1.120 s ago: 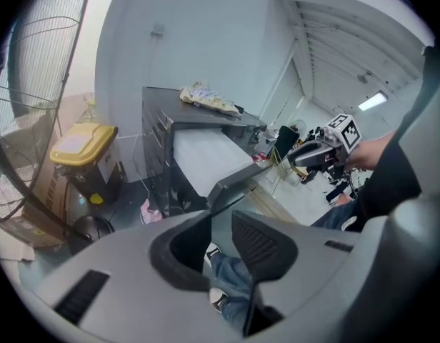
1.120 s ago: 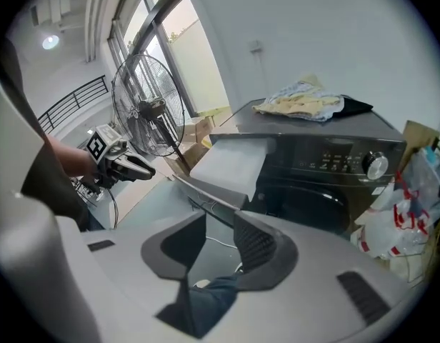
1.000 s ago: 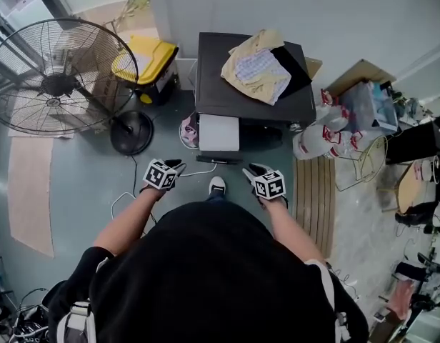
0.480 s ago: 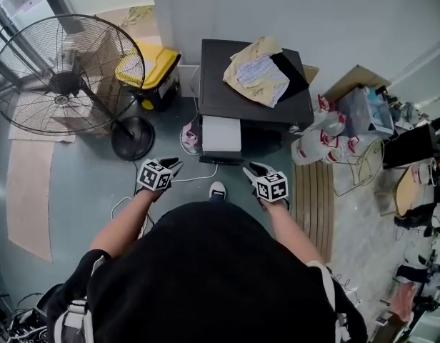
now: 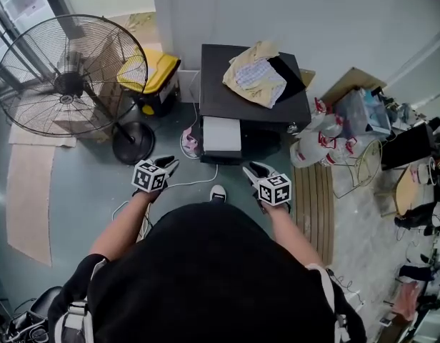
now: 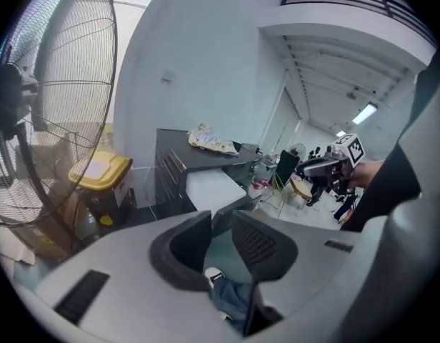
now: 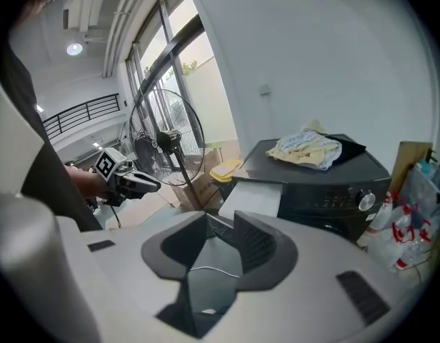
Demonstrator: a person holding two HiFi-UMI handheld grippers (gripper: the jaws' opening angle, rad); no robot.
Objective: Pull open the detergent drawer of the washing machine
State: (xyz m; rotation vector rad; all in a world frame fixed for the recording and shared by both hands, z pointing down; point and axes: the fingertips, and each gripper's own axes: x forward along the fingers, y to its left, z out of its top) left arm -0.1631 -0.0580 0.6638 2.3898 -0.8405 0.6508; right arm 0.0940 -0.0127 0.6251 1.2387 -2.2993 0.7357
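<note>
Change: against a second ago the left gripper (image 5: 166, 165) and the right gripper (image 5: 254, 168) sit a little wider apart in the head view and closer to the person's body. The washing machine (image 5: 227, 95) lies slightly higher in the picture.
Done so far: a plain white slab, which I take for the detergent drawer (image 5: 221, 134), already juts out of the machine's front. No compartments can be made out, so that is a judgement.
Left to do: little, by the look of it. Neither gripper touches the drawer, and both hang well short of it.
Left jaws: apart by a narrow gap and holding nothing. Only floor, a shoe (image 5: 217, 189) and a trouser leg show between them.
Right jaws: partly apart and empty. Bare floor and a thin white cable (image 5: 198, 183) show through the gap.
Grippers' place: left at 11 o'clock from the person, right at 1 o'clock, with the shoe between them.
Drawer's place: at 12 o'clock, past the shoe, at the left end of the machine's front.
Machine top: a yellowish cloth (image 5: 253, 72) lies on it, toward the far right.
Farther off: a yellow-lidded bin (image 5: 154, 73) just left of the machine, and a standing fan (image 5: 66, 77) at 10 o'clock.
</note>
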